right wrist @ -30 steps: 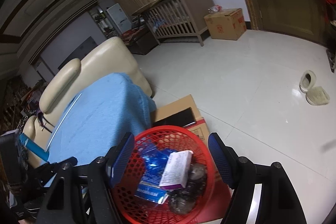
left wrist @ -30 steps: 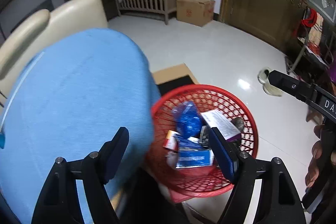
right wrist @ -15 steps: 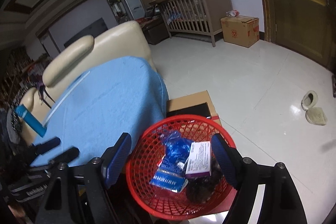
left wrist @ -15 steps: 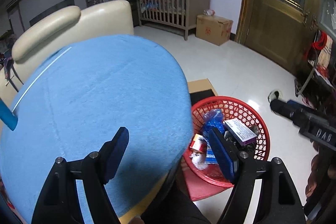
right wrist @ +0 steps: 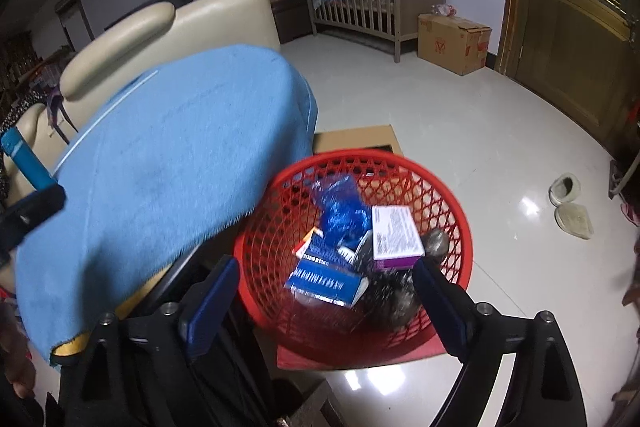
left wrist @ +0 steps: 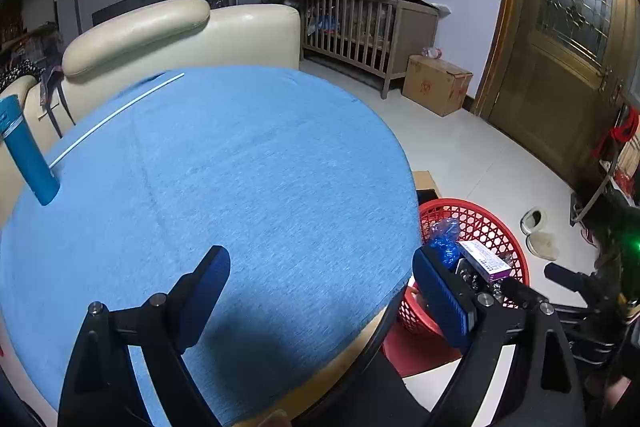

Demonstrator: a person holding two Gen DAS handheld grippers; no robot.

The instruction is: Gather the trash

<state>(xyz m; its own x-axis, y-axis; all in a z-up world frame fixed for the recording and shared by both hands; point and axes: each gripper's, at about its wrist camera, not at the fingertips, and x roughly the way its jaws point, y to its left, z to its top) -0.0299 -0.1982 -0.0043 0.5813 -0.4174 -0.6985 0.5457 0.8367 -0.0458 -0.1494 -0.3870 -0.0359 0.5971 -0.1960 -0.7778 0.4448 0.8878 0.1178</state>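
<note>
So both grippers are empty right now. The left gripper [left wrist: 320,291] hangs over the round table with the blue cloth [left wrist: 240,167], jaws spread wide, nothing between them. The right gripper [right wrist: 324,291] is spread wide as well, sitting above the red basket [right wrist: 452,203] on the floor just beside the table.

The trash is already in the basket: a crumpled blue wrapper [right wrist: 340,211], a white and purple box [right wrist: 394,237], a blue box [right wrist: 324,275], plus some darker stuff at the bottom I can't make out. The only things I see left on the cloth are a blue tube [left wrist: 26,151] standing near the far left edge and a thin white stick [left wrist: 116,117] lying near it. No idea if either counts as trash, but they're the obvious candidates.

What could go wrong from here, imo:

- The tube is upright and narrow. Come in crooked with the left gripper and one finger bumps it first, so it tips and rolls off the edge toward the sofa [left wrist: 180,27].
- The stick lies flat on soft cloth. The fingers would probably pinch fabric along with it and drag the cloth.
- The cloth hangs over the table edge right next to the basket, so a tug could pull it down.
- The right gripper is low over the rim, so a careless swing could knock the basket over.
</note>
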